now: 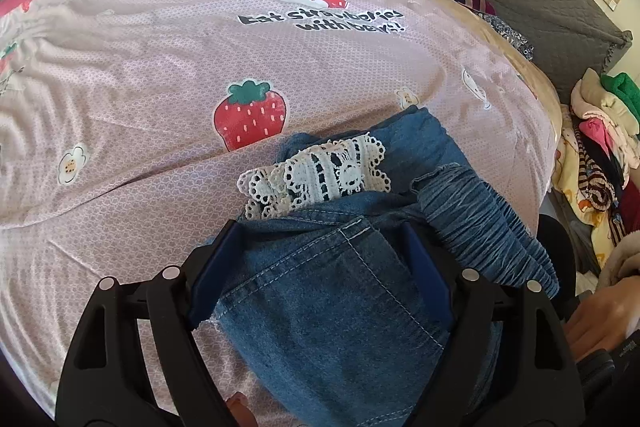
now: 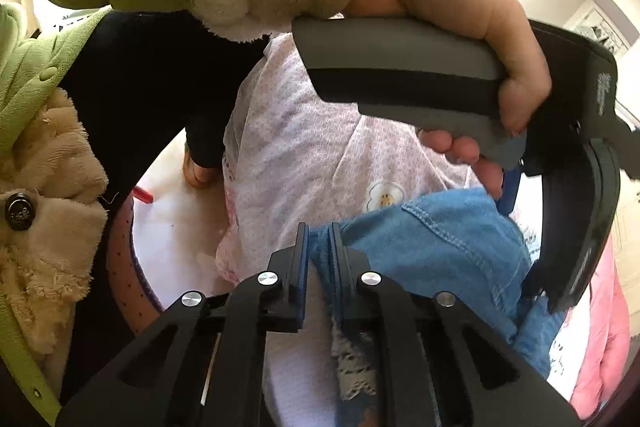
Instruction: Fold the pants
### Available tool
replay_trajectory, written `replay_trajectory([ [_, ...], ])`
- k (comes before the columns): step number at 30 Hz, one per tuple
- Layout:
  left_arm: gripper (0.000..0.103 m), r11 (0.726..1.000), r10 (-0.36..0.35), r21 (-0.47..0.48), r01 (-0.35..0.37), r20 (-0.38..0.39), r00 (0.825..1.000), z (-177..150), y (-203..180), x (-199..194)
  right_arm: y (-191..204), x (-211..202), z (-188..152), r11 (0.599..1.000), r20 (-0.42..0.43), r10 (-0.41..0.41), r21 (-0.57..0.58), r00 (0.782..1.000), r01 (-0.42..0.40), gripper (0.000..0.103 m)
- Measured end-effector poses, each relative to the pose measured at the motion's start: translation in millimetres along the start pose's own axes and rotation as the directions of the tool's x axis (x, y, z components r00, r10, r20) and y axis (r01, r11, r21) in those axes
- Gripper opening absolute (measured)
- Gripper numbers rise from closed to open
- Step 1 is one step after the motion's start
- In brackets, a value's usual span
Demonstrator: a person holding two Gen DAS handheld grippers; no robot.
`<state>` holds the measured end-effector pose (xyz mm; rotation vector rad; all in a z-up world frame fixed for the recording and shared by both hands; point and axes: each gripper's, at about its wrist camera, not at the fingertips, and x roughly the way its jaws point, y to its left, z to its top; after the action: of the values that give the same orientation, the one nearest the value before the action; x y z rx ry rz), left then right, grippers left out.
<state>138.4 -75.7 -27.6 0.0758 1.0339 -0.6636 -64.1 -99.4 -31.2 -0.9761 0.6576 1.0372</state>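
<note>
Folding's partway imo: the denim pants (image 1: 336,311) are already bunched into a short packet on the bed (image 1: 132,99), lying on the strawberry-print sheet. In the left wrist view the left tongs (image 1: 320,275) sit spread wide w/ the packet between the blue pads, fabric running from 6 o'clock up toward 12. Lace cuffs (image 1: 316,175) poke out at 12, elastic waistband (image 1: 480,223) off at 2. Can't tell if the pads actually press the cloth, looks like straddling tbh.

Right tongs (image 2: 318,255) are pressed nearly together, pinching a thin denim edge; the rest of the pants (image 2: 440,227) spreads off to 2 o'clock in that view, under the hand (image 2: 460,27) holding the other tool.

So the right side has the only real grip, and next fold prob hinges on it carrying that edge across the packet's long axis.
</note>
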Motion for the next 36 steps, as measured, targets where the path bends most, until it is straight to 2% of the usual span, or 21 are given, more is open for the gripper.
replay_trajectory([
  [2, 0.074, 1.000, 0.010, 0.003, -0.010, 0.001, 1.000, 0, -2, 0, -3, -5, 2, 0.998, 0.027, 0.034, 0.055, 0.999, -0.035, 0.010],
  [5, 0.074, 1.000, 0.029, 0.008, -0.029, 0.006, 1.000, 0, -5, -1, -7, -17, -2, 0.983, 0.075, 0.124, 0.129, 0.989, -0.133, 0.009],
  [9, 0.074, 0.999, 0.042, 0.007, -0.042, 0.016, 0.999, 0, -7, -4, 5, -24, -8, 0.974, 0.090, 0.132, 0.173, 0.987, -0.146, 0.009],
  [12, 0.075, 0.999, 0.045, 0.011, -0.046, 0.029, 0.999, -2, -9, -9, -3, -43, -17, 0.940, 0.187, 0.129, 0.290, 0.974, -0.180, 0.010],
  [13, 0.077, 0.999, 0.044, 0.015, -0.045, 0.038, 0.998, -3, -11, -13, -11, -54, -20, 0.924, 0.222, 0.108, 0.337, 0.969, -0.180, 0.011],
  [14, 0.078, 0.999, 0.046, 0.018, -0.047, 0.047, 0.998, -4, -13, -16, -16, -63, -23, 0.910, 0.249, 0.087, 0.374, 0.965, -0.178, 0.021],
  [15, 0.078, 0.998, 0.050, 0.021, -0.051, 0.057, 0.997, -6, -15, -20, -22, -71, -27, 0.893, 0.274, 0.069, 0.412, 0.959, -0.182, 0.034],
  [17, 0.079, 0.998, 0.056, 0.031, -0.058, 0.080, 0.995, -10, -20, -29, -36, -92, -37, 0.851, 0.329, 0.018, 0.491, 0.944, -0.187, 0.050],
  [20, 0.081, 0.997, 0.058, 0.041, -0.064, 0.121, 0.991, -16, -28, -44, -50, -108, -50, 0.803, 0.370, -0.065, 0.571, 0.927, -0.171, 0.053],
  [23, 0.083, 0.995, 0.079, 0.040, -0.087, 0.163, 0.983, -22, -31, -60, -69, -124, -64, 0.732, 0.358, -0.175, 0.670, 0.917, -0.122, 0.065],
  [26, 0.087, 0.992, 0.121, 0.015, -0.127, 0.207, 0.971, -32, -27, -76, -87, -132, -79, 0.646, 0.278, -0.263, 0.762, 0.924, -0.045, 0.068],
  [27, 0.090, 0.992, 0.125, 0.003, -0.128, 0.210, 0.970, -36, -26, -79, -94, -132, -85, 0.611, 0.244, -0.285, 0.792, 0.927, -0.020, 0.072],
  [29, 0.091, 0.994, 0.108, -0.034, -0.103, 0.210, 0.972, -47, -19, -85, -105, -133, -93, 0.563, 0.212, -0.304, 0.826, 0.929, -0.004, 0.080],
  [32, 0.092, 0.991, 0.123, -0.068, -0.112, 0.189, 0.974, -60, -12, -82, -123, -127, -108, 0.475, 0.180, -0.297, 0.880, 0.938, -0.019, 0.092],
  [34, 0.092, 0.989, 0.126, -0.098, -0.112, 0.160, 0.979, -66, -6, -73, -135, -116, -113, 0.419, 0.181, -0.273, 0.906, 0.945, -0.052, 0.093],
  [36, 0.092, 0.988, 0.113, -0.119, -0.097, 0.132, 0.985, -69, -3, -62, -141, -103, -113, 0.392, 0.163, -0.257, 0.919, 0.953, -0.052, 0.095],
])
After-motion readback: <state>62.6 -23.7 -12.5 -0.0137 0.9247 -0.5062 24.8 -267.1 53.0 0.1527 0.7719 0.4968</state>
